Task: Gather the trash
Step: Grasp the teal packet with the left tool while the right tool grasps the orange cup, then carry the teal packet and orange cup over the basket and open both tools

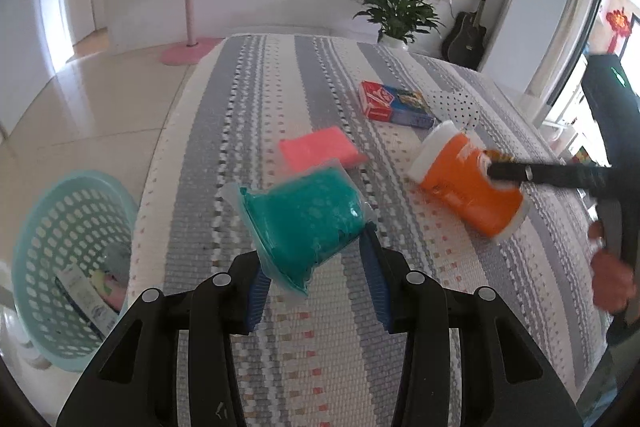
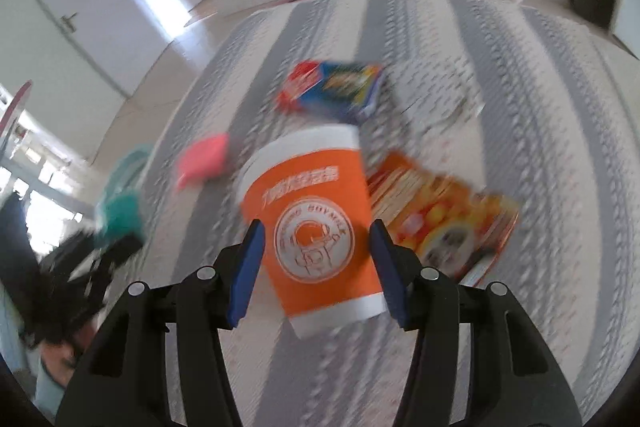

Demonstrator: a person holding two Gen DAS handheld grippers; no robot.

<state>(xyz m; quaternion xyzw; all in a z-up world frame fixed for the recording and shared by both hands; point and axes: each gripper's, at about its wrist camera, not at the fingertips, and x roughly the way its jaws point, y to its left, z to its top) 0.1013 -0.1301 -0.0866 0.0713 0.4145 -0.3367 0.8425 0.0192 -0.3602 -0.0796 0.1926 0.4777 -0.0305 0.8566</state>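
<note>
From the left wrist camera, the left gripper [image 1: 316, 267] is clamped on a green packet [image 1: 306, 223] in clear wrap, held above the striped rug [image 1: 248, 107] between its two blue pads. Just beyond the packet a pink packet [image 1: 318, 149] lies flat on the rug, and farther back lies a red and blue box [image 1: 396, 105]. To the right an orange cup [image 1: 466, 183] is tilted on its side with a dark finger of the right gripper across it. A pale green basket [image 1: 68, 259] stands on the floor left of the rug, with some wrappers inside. A potted plant [image 1: 398, 13] stands past the rug's far edge. From the right wrist camera, which is blurred, the right gripper [image 2: 316, 267] has its pads against both sides of the orange cup [image 2: 316, 223], gripping it. An orange packet [image 2: 444, 215] lies on the rug just right of the cup, the red and blue box [image 2: 334, 91] behind it, and the pink packet [image 2: 202, 159] to the left.
</note>
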